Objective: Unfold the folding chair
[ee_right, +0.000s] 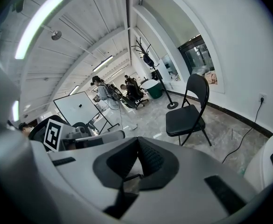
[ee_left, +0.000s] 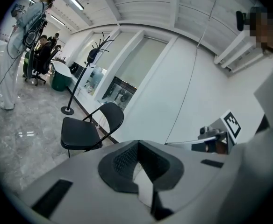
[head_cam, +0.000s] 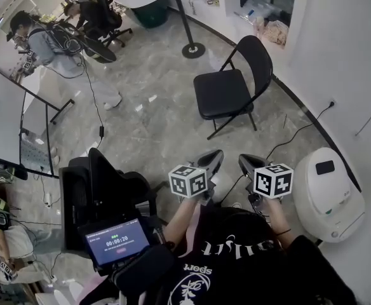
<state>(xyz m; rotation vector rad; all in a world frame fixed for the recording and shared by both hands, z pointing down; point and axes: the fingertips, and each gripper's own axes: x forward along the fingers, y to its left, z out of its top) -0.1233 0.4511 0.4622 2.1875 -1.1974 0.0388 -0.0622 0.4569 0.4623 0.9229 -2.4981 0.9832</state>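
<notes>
The black folding chair stands unfolded on the grey floor, seat level and backrest toward the white wall. It also shows in the left gripper view as the chair and in the right gripper view as the chair. My left gripper and right gripper are held side by side close to my body, well short of the chair. Both are shut with nothing between their jaws. The left gripper and the right gripper point toward the chair.
A white rounded appliance sits on the floor at my right, its cable running to a wall socket. A post on a round base stands behind the chair. A whiteboard, a black cart with a screen and a person are at the left.
</notes>
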